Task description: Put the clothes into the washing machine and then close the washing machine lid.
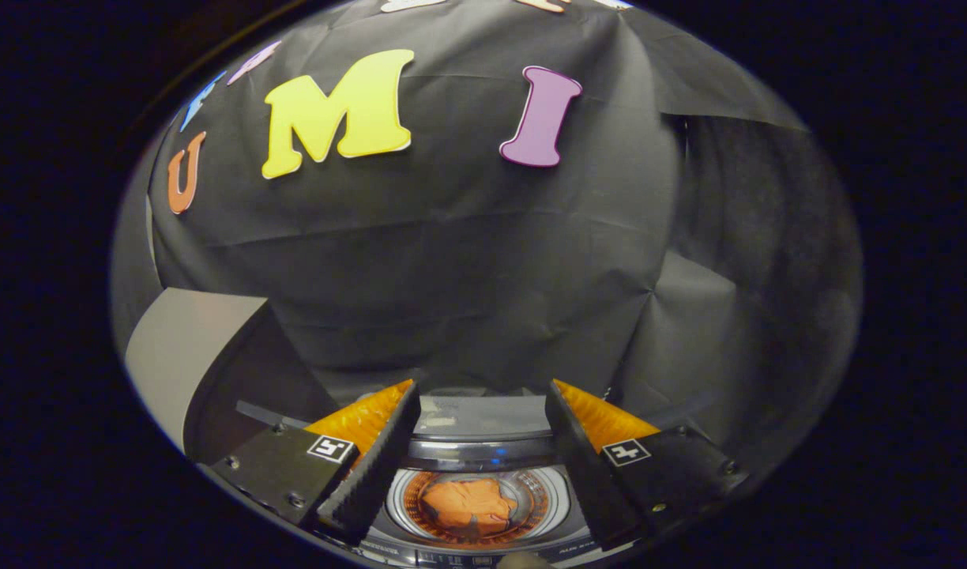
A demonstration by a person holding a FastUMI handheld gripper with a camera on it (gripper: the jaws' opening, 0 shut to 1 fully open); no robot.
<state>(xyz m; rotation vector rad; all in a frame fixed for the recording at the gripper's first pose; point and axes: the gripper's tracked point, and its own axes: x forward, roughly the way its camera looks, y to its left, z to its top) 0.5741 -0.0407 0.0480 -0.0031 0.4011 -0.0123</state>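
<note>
Clothes point(468, 506) inside washing machine point(483, 450) drum, gripper point(483, 411) spread empty above

I saw the clothes point(468, 506) lying in the drum of the washing machine point(483, 450), below and between my gripper point(481, 395) fingers, which stood spread apart. The raised lid point(191, 356) stood left of the opening, the booth wall behind.

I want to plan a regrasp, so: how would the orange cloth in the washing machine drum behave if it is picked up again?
The orange cloth lies crumpled with folds in the drum, so it is probably floppy and would hang and stretch out. It looks thin, likely light. It should not roll or break. The tongs stand open above it, holding nothing.
</note>
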